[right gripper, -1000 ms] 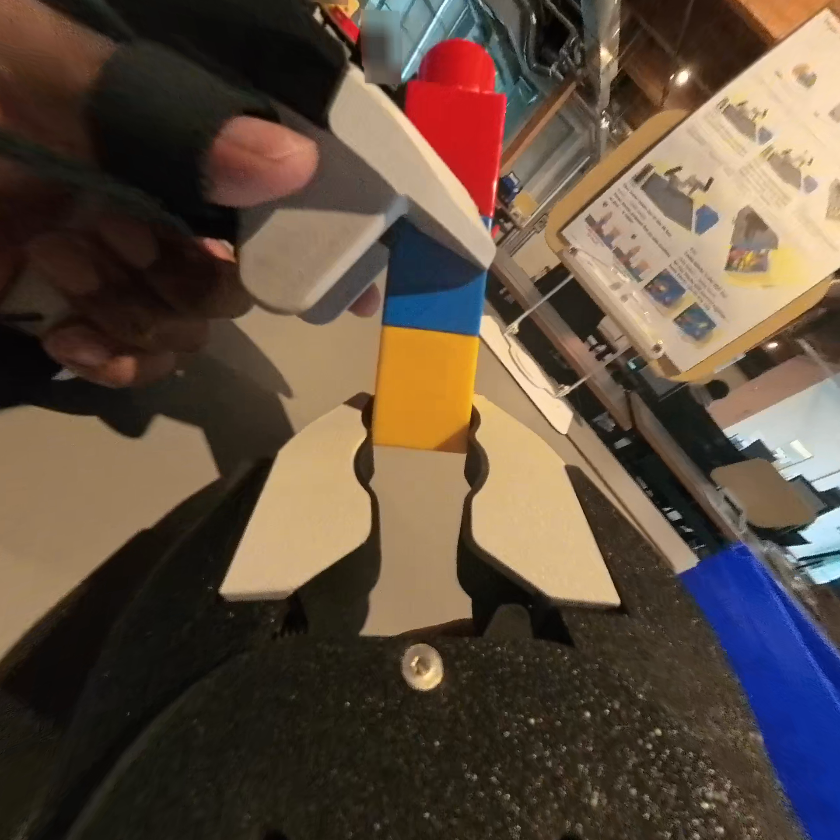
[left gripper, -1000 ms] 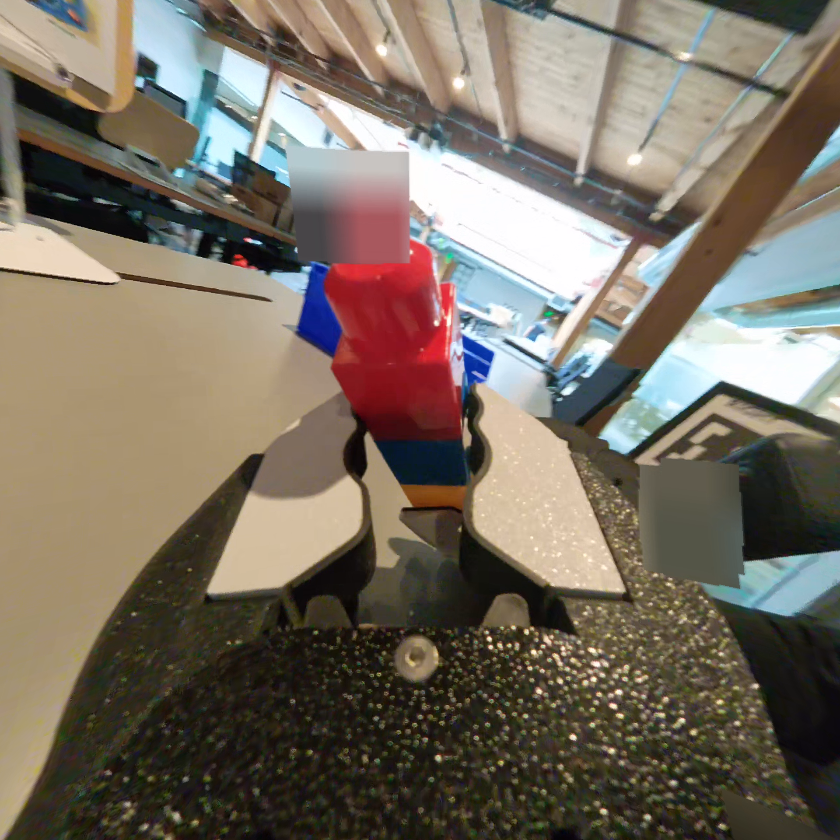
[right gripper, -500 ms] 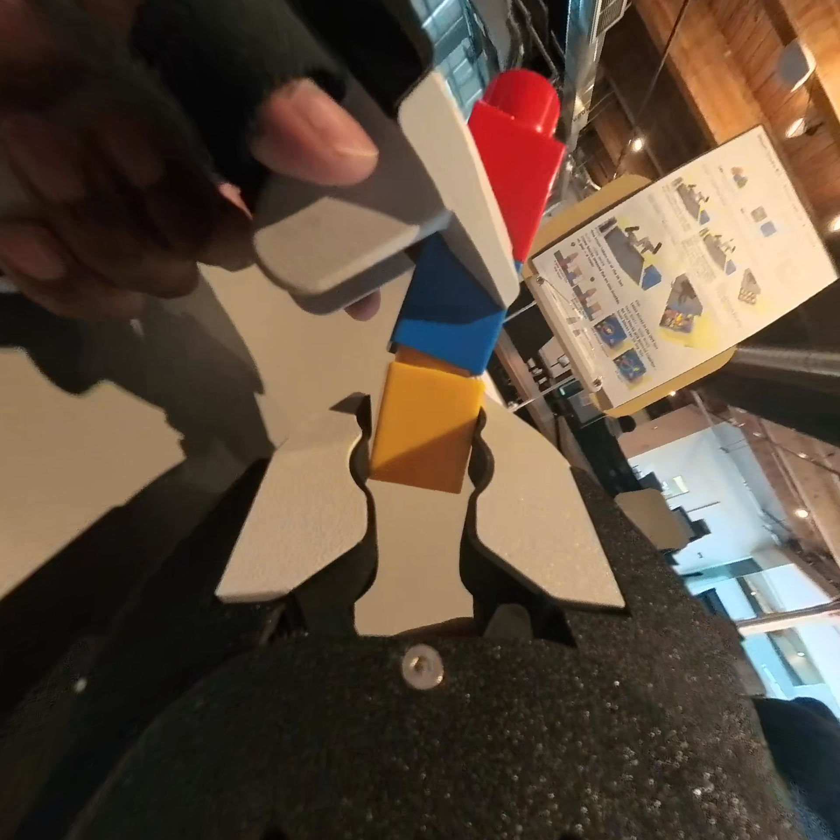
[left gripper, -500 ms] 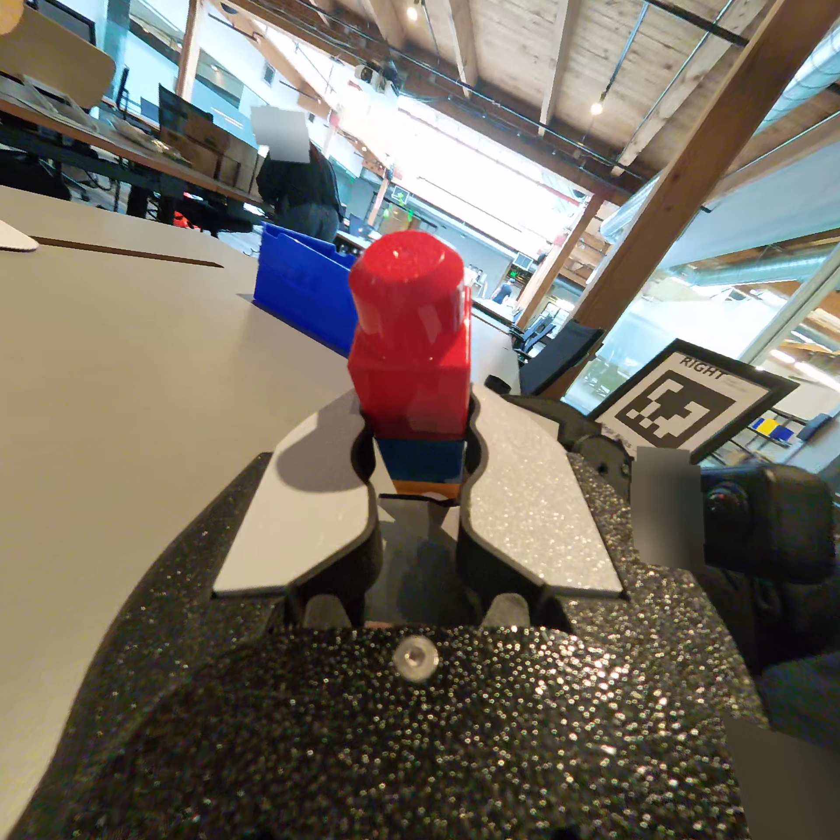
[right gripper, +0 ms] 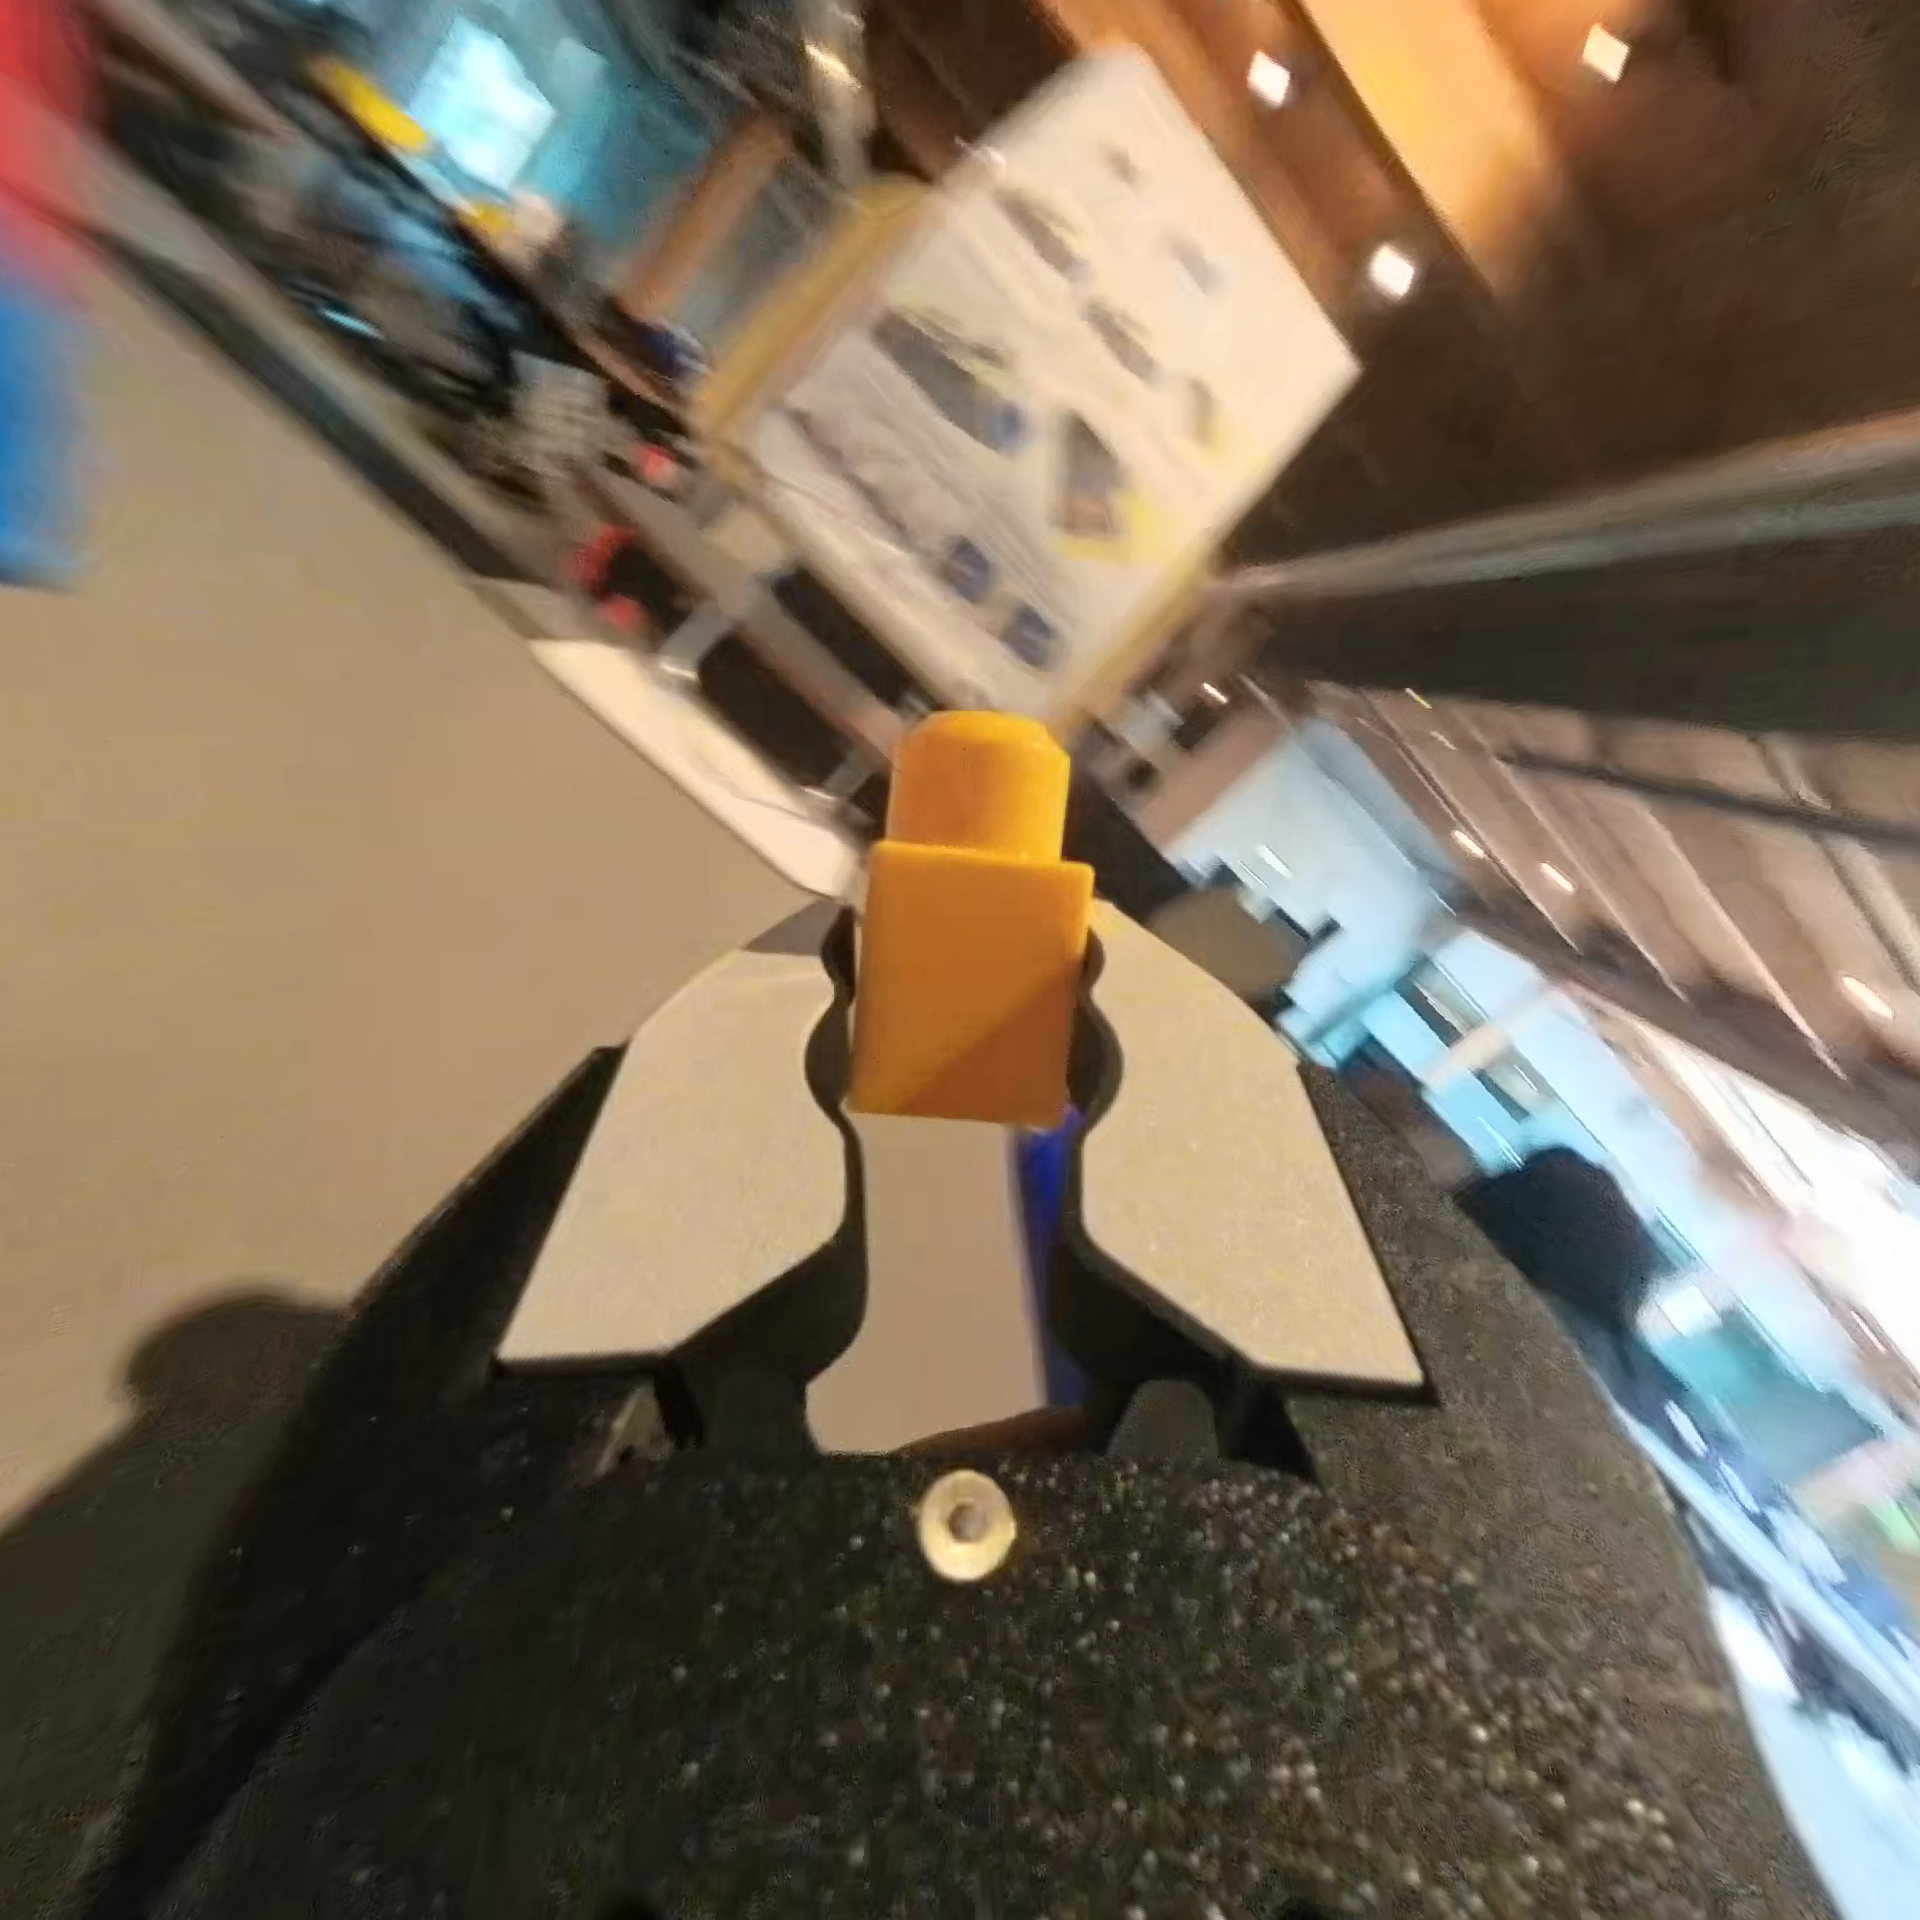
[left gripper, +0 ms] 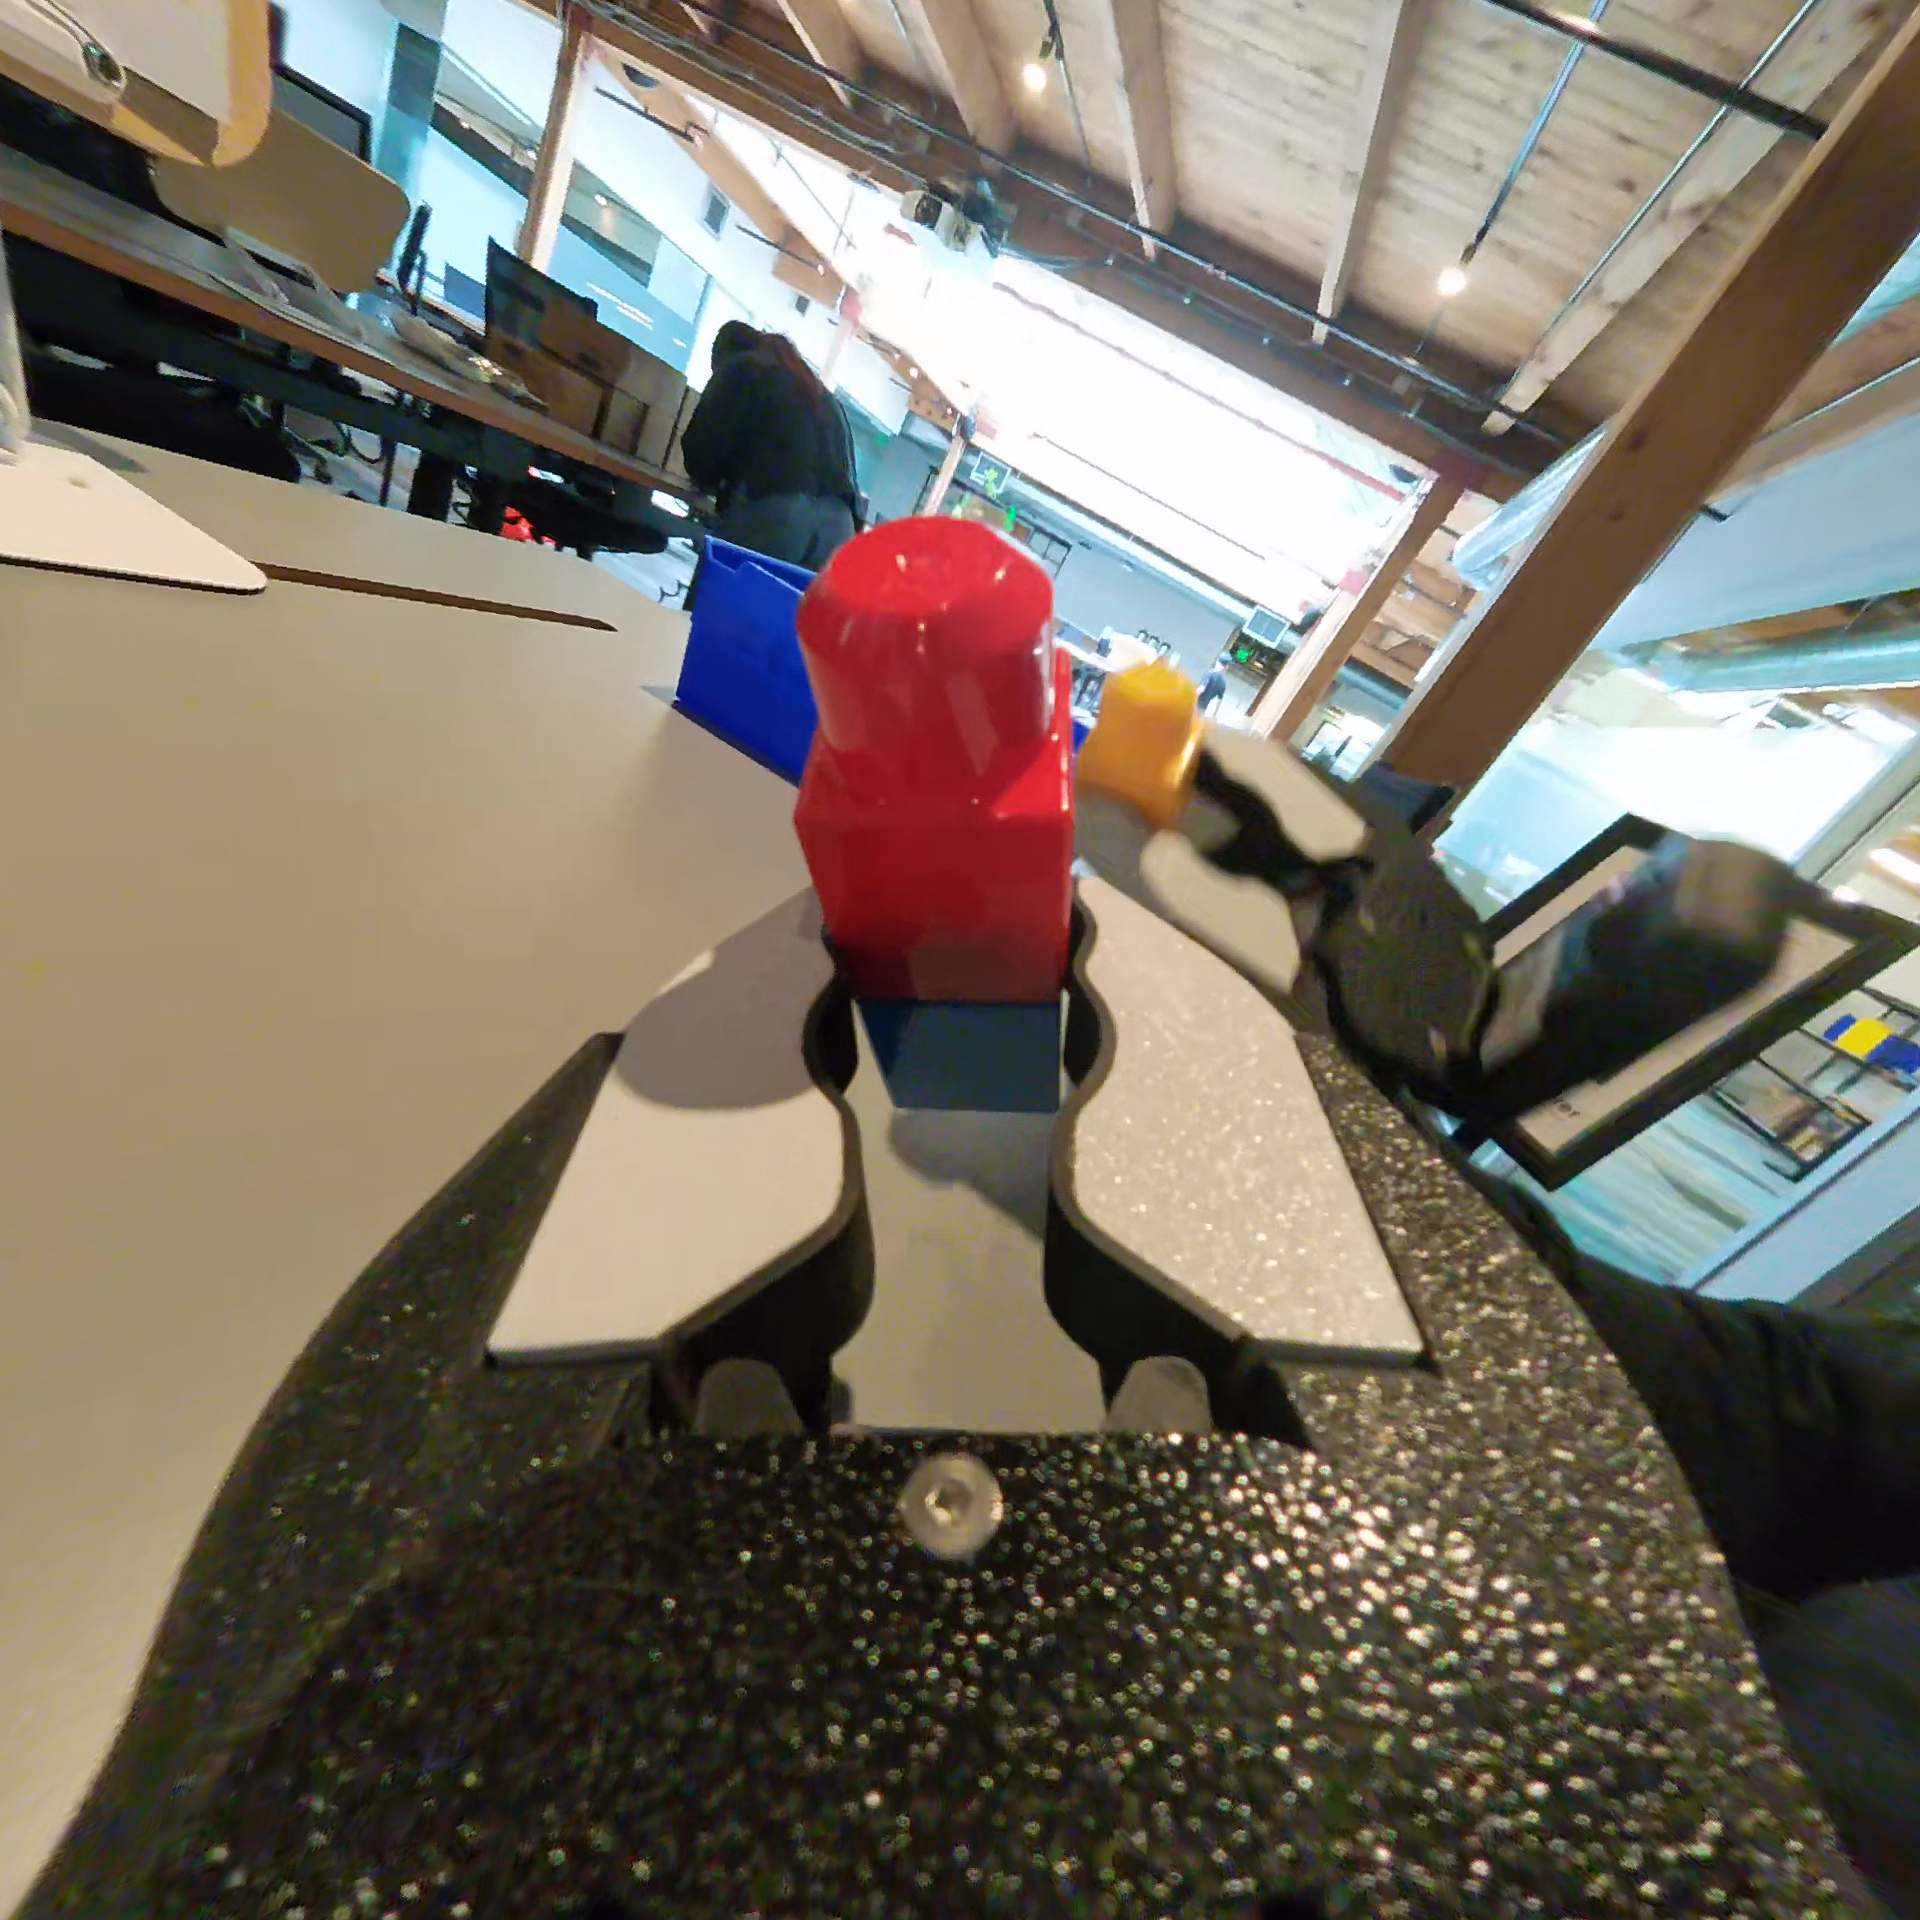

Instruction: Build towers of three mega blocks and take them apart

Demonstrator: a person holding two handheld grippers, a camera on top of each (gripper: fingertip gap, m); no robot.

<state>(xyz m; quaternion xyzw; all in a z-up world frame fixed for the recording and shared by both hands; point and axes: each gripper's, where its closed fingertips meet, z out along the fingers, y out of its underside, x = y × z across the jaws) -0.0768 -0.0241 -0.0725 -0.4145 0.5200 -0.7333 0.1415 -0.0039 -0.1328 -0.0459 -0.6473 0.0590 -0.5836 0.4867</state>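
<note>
Yellow block [right gripper: 961, 997] pinched in right tool [right gripper: 961, 1023]; red-blue stack [left gripper: 940, 883] in left tool [left gripper: 951, 997].

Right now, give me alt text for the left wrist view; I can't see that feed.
The left gripper is shut on a red block stacked on a blue block, above a grey table. To its right, the right gripper holds a separate yellow block; a blue bin sits behind.

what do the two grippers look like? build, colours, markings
Both match: left gripper and right gripper have speckled black bodies, flat light-grey fingers with wavy black-edged inner profiles, and a silver screw centred behind them. The right gripper also carries a black-framed marker plate, and a dark sleeve shows behind it.
</note>
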